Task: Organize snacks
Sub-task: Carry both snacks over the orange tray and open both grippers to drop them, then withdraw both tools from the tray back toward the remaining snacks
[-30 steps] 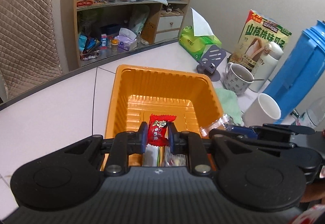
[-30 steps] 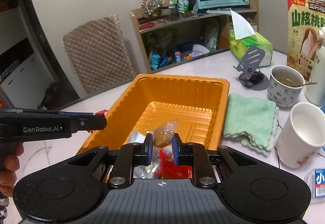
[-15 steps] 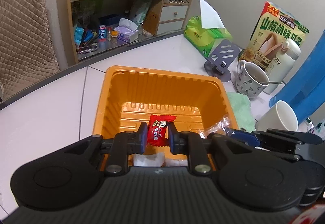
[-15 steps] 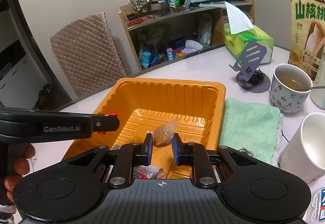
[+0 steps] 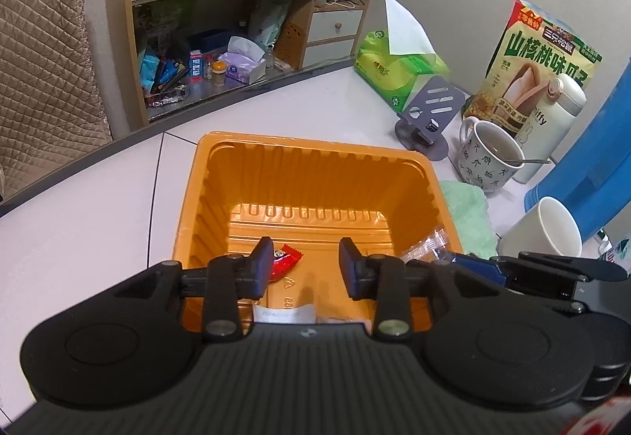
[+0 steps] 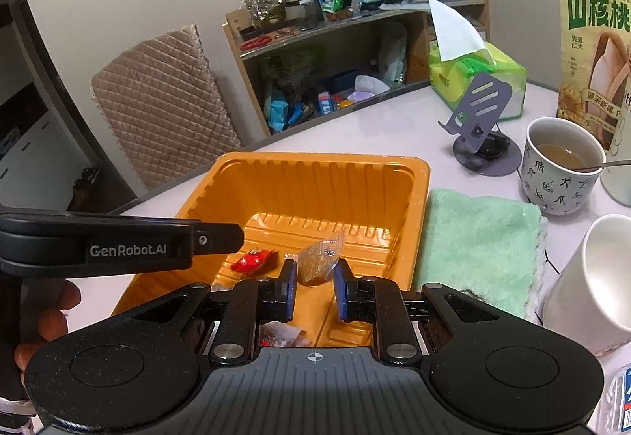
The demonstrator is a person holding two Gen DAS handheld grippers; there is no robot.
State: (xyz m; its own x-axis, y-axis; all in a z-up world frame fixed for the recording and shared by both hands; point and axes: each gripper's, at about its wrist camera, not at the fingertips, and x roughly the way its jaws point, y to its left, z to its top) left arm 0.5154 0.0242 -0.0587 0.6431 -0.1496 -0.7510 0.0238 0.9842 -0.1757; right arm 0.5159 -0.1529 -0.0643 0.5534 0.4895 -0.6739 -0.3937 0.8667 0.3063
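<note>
Both grippers were angled steeply down over the near end of the orange tray [image 5: 315,159], which sat on the white table [image 5: 98,206]. The left gripper [image 5: 305,261] had its jaws opening, wide apart with nothing pressed between them; the red candy [image 5: 286,257] lay loose on the tray floor just beside the left finger, partly hidden behind it. In the right wrist view that same candy [image 6: 254,261] rested on the tray bottom left of the right gripper [image 6: 314,277], below the left gripper's black body, which reached in level from the left with a person's fingers [image 6: 47,312] wrapped around its handle. The right gripper's jaws were closed on a clear-wrapped brown candy [image 6: 317,261], held above the tray floor with its crinkled end sticking up and away. More wrapped snacks lay at the tray's near edge, mostly hidden under the grippers. A green cloth [image 6: 477,245] lay touching the tray's right side.
</note>
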